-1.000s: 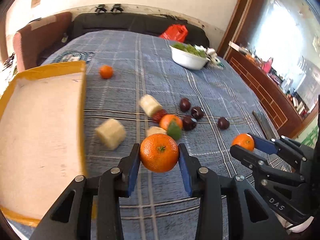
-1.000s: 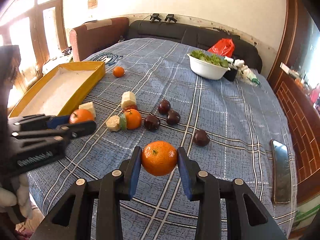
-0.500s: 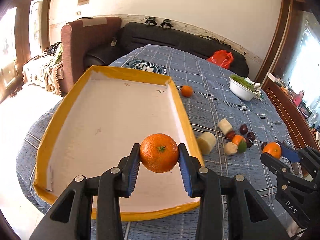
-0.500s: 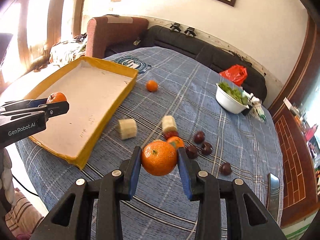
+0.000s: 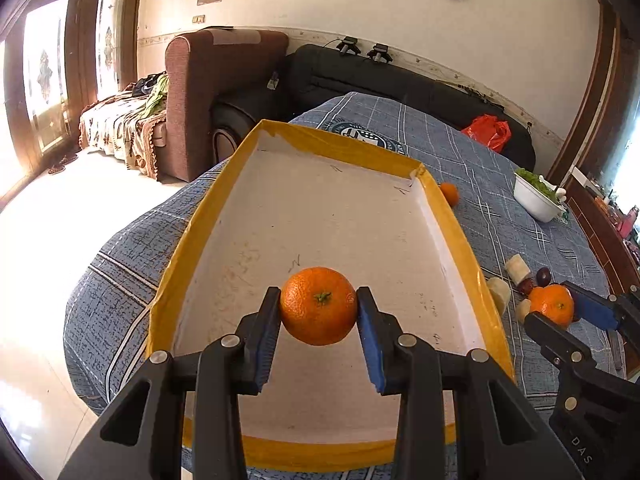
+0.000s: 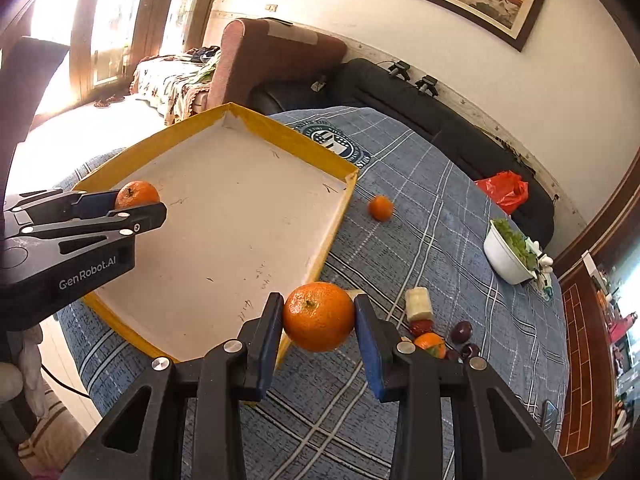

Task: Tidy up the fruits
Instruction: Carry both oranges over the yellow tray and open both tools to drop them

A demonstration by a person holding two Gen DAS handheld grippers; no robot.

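Observation:
My left gripper (image 5: pixel 318 312) is shut on an orange (image 5: pixel 318 305) and holds it above the near part of the yellow-rimmed tray (image 5: pixel 452 224). It also shows in the right wrist view (image 6: pixel 138 204). My right gripper (image 6: pixel 318 316) is shut on a second orange (image 6: pixel 318 316) above the tray's right rim (image 6: pixel 332 236); it shows in the left wrist view (image 5: pixel 554 310). A small loose orange (image 6: pixel 381 208) lies on the blue cloth beside the tray's far corner. Banana pieces (image 6: pixel 418 303), dark plums (image 6: pixel 462 331) and another orange (image 6: pixel 430 344) lie right of the tray.
A white bowl of greens (image 6: pixel 506 254) stands at the table's far right. A red bag (image 6: pixel 502 190) lies on the black sofa behind. A brown armchair (image 5: pixel 208 96) stands beyond the tray. The table edge drops to the floor on the left.
Both grippers have moved left with their oranges. The left one now hangs over the tray's inside; the right one has reached the tray's right rim.

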